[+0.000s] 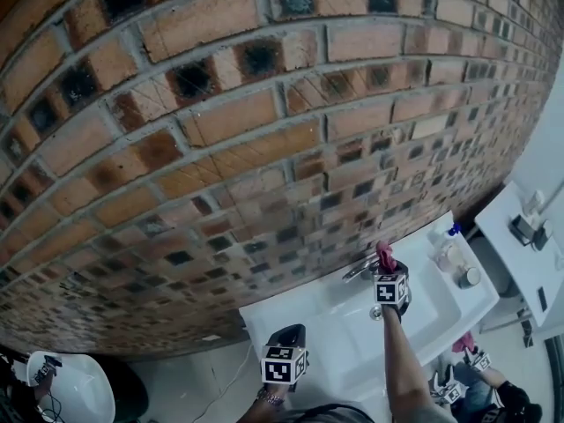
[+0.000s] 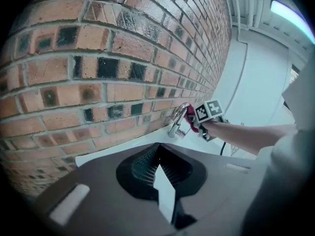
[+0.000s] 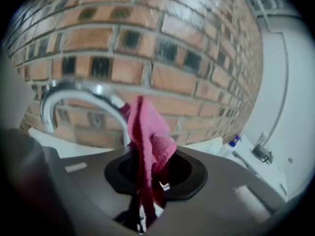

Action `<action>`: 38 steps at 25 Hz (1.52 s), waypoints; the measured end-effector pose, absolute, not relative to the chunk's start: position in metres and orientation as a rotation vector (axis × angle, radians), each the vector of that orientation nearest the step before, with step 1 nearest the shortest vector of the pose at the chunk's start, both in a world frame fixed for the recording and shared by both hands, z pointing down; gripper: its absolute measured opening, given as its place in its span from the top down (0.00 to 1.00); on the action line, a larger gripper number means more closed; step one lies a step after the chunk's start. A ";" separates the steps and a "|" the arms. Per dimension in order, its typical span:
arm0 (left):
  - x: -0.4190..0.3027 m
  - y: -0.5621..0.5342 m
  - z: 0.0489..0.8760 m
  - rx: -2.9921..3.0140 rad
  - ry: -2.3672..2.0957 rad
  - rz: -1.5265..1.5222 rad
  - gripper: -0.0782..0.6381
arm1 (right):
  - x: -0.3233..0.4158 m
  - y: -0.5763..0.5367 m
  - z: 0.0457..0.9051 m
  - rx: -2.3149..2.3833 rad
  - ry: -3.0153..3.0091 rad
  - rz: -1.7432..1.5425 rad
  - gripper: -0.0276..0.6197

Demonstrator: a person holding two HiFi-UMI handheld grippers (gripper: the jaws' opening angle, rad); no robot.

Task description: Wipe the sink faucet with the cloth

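Left gripper (image 1: 287, 331) hovering low at the white sink (image 1: 345, 352) front rim, jaws closing on nothing, right gripper (image 1: 386, 264) pinching the pink cloth (image 3: 145, 132), cloth pressing against the chrome faucet (image 3: 74, 94) spout, brick wall (image 1: 264, 113) behind.

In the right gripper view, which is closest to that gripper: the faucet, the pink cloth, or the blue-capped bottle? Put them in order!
1. Pink cloth, pinched in its jaws.
2. Faucet, just behind, to the left.
3. Blue-capped bottle, far off on the right.
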State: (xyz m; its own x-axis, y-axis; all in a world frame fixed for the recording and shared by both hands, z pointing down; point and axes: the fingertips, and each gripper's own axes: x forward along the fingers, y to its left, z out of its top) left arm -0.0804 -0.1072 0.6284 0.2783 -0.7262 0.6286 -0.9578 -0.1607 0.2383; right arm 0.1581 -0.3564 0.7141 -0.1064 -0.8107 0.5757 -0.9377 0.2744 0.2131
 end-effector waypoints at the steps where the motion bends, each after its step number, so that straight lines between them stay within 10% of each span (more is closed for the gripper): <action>1: -0.076 -0.106 0.627 1.964 -1.500 0.505 0.87 | 0.156 -0.350 0.732 1.525 -1.937 0.316 0.83; 30: -0.038 -0.103 0.628 2.044 -1.420 0.585 0.87 | 0.080 -0.273 0.819 0.974 -1.999 0.337 0.82; 38: -0.056 -0.105 0.637 1.989 -1.466 0.582 0.87 | 0.239 -0.311 0.783 1.965 -1.869 0.820 0.82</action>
State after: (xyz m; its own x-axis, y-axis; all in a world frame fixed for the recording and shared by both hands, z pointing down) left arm -0.0557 -0.1052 0.6366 0.2957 -0.6953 0.6551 -0.9553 -0.2149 0.2032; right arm 0.2387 -0.3110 0.7835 -0.0131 -0.8057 0.5922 -0.9814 -0.1032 -0.1621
